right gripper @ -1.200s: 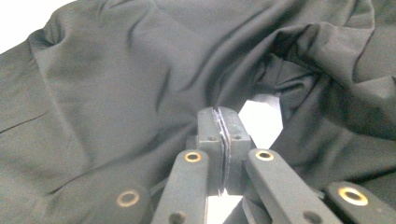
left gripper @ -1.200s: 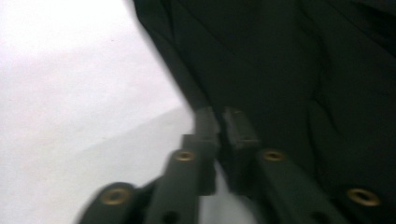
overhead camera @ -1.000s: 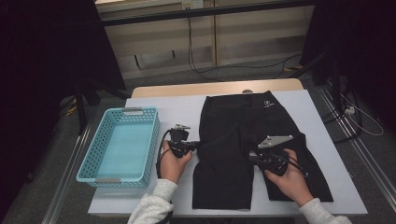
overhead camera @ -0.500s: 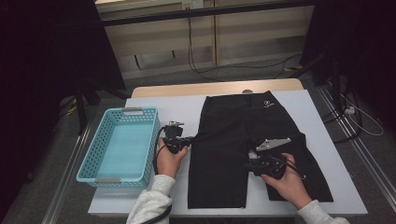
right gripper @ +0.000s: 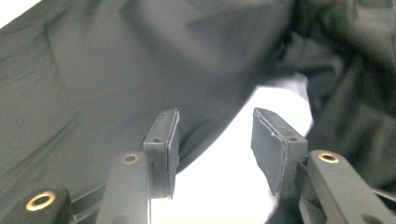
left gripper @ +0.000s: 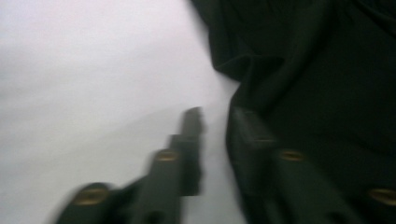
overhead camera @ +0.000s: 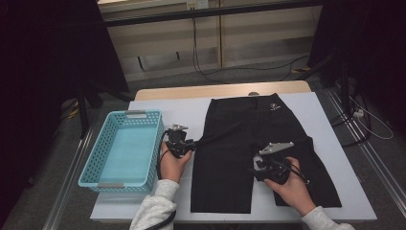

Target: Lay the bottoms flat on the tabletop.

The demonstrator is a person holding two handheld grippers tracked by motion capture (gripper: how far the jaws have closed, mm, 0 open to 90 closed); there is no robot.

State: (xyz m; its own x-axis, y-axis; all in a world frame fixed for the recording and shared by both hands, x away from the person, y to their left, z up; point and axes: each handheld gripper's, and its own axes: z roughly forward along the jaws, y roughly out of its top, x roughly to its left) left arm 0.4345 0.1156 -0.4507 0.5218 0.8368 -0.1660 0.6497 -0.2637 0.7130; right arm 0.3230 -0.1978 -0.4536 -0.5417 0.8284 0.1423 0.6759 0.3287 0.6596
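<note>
The black shorts [overhead camera: 258, 153] lie lengthwise between the released left gripper [overhead camera: 187, 143] and right gripper [overhead camera: 253, 168]; both jaws have just been opening and grasp nothing.

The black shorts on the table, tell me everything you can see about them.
The black shorts, of soft matte fabric, lie flat on the white table, waistband at the far end with a small pale logo near it. Both legs point toward the person and a gap of white table shows between them. The fabric is creased near the crotch. The left hand-held gripper sits at their left edge; the right hand-held gripper rests at the inner leg gap. Both have just been opening; neither clamps cloth.
</note>
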